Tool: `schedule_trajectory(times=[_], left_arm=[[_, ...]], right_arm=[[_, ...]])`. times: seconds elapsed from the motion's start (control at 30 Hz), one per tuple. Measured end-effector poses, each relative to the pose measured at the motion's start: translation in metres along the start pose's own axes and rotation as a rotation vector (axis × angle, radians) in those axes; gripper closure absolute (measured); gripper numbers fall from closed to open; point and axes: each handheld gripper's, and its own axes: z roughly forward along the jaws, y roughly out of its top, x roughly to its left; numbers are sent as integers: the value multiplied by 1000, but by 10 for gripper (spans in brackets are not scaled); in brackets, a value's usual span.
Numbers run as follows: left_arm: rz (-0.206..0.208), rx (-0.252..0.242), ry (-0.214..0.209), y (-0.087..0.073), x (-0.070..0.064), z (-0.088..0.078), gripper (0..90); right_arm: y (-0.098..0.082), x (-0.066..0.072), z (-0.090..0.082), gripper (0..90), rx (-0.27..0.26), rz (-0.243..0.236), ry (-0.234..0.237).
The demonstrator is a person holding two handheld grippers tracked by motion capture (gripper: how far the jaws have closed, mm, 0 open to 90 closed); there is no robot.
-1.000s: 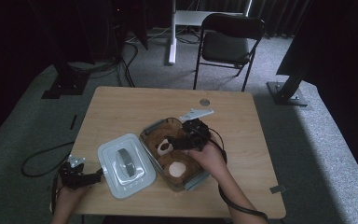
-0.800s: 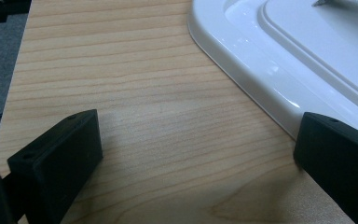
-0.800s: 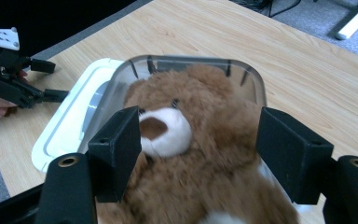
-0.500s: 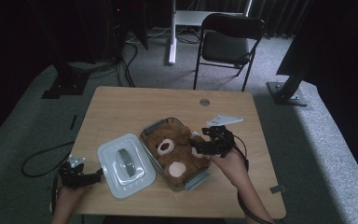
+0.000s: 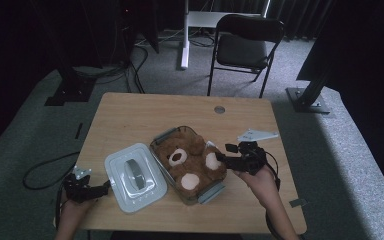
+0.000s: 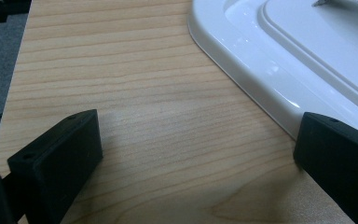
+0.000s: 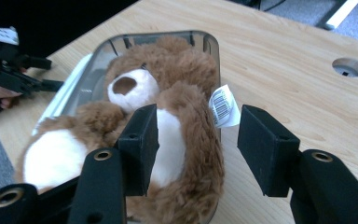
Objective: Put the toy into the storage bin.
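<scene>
Each hand-held gripper (image 5: 230, 159) — black frame, blocky black jaws with small screw holes, brass-ringed pivots, grey three-cornered plate, trailing black cable.

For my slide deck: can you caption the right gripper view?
Open right gripper poised at a brown teddy bear lying in a clear container on a wooden table.

Left black two-jaw gripper (image 5: 82, 189): jaws spread wide, low over the surface, hand-held at near-left.
Right black two-jaw gripper (image 7: 193, 140): jaws parted, empty, forearm reaching from below.
</scene>
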Motion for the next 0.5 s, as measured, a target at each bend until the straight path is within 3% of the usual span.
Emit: schedule_trajectory(times=[0.23,0.27,0.37,0.4,0.5], left_arm=[[0,-1,0,0,0,0,16],[0,-1,0,0,0,0,16],[0,-1,0,0,0,0,16],[0,-1,0,0,0,0,16],[0,0,0,0,0,0,16]], right_arm=[[-8,11,-10,523,10,-31,17],[-11,13,-13,574,9,-44,11],[-12,15,-15,590,4,-47,24],[-13,16,-18,633,3,-52,21],[-14,18,-15,633,25,-59,33]])
